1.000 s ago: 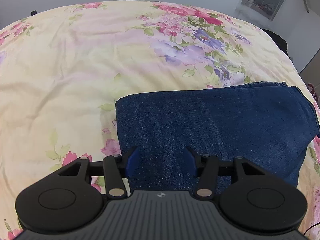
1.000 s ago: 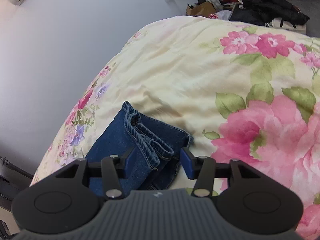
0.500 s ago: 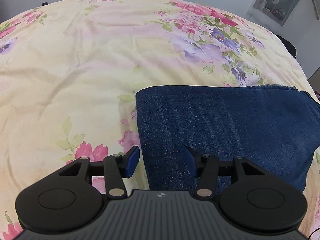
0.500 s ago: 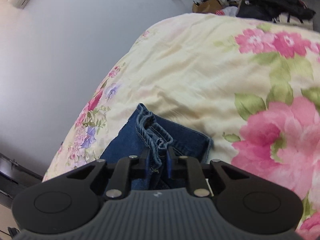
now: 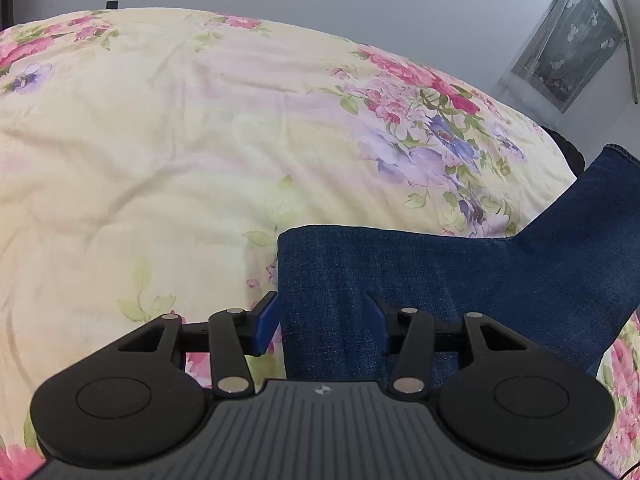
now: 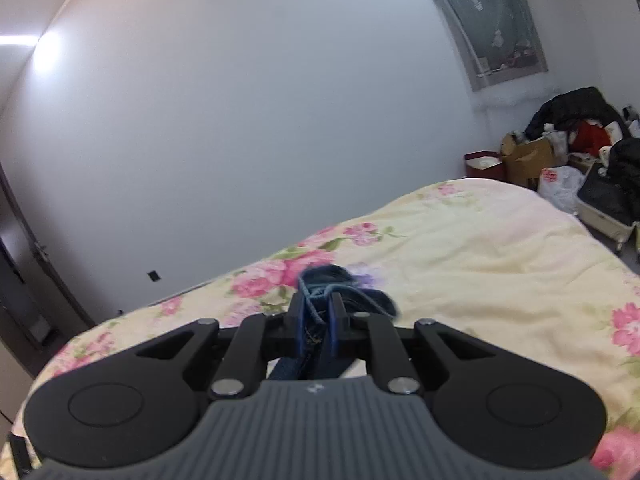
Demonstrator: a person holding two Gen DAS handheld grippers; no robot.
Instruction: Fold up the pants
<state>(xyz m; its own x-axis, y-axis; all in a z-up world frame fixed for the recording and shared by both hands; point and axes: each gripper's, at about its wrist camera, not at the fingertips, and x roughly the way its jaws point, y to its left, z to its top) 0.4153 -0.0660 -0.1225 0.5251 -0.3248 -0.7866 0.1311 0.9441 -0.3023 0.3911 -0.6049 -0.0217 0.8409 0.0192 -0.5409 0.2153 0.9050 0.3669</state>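
1. Because the pants [image 5: 440, 280] are blue denim, they are soft and bend easily, yet thick and a bit heavy; they should sag and swing when lifted, and they will not break.
2. Most of the pants lie flat on the bed [image 5: 160, 140] with the flowery cover; in the left wrist view one end rises off the bed toward the upper right.
3. The right gripper [image 6: 318, 316] has just been closing its jaws, and the hem end of the pants is pinched between them; the cloth bunches there, with stitched edges poking out past the jaws.
4. The left gripper [image 5: 324, 316] has its jaws apart and grasps nothing; one jaw sits just beside the straight edge of the pants and the other is over the denim.
5. Good spots to hold are the thick stitched hems and the folded edges, since more layers give a firmer bite; a thin single layer could slip out.
6. If only one end is held, the rest may drag and crease; the left gripper looks well placed to pin or pinch the near edge.
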